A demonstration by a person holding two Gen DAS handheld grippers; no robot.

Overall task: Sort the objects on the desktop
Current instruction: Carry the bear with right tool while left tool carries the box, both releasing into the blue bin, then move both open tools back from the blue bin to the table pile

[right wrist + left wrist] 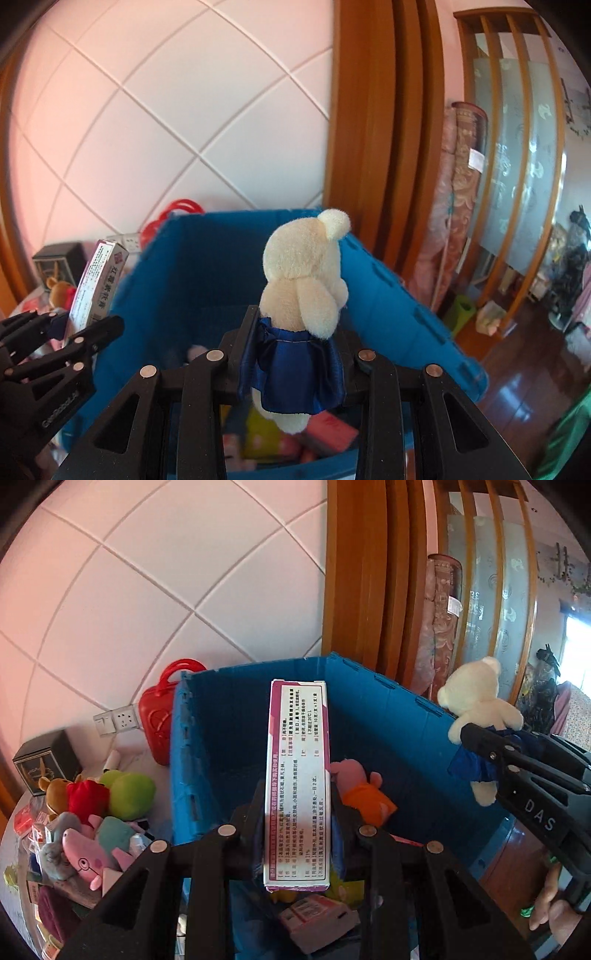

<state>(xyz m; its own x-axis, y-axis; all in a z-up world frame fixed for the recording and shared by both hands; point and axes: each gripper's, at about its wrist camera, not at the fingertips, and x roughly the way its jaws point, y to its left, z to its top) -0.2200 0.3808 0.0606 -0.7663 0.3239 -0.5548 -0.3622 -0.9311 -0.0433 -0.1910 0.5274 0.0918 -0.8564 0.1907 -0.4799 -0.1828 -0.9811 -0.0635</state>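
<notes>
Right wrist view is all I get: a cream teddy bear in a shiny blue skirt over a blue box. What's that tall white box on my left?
Observer: It's a white and purple printed carton, clamped upright in the left gripper over the blue plastic crate.
Operator: Is anything in the crate under it?
Observer: Yes, a pink plush pig in an orange dress lies on the crate floor.
Operator: Are more toys waiting?
Observer: A pile on the table left of the crate: a green plush toy, a brown bear in red and a pink plush.
Operator: What's behind the crate?
Observer: A red plastic case with a handle.
</notes>
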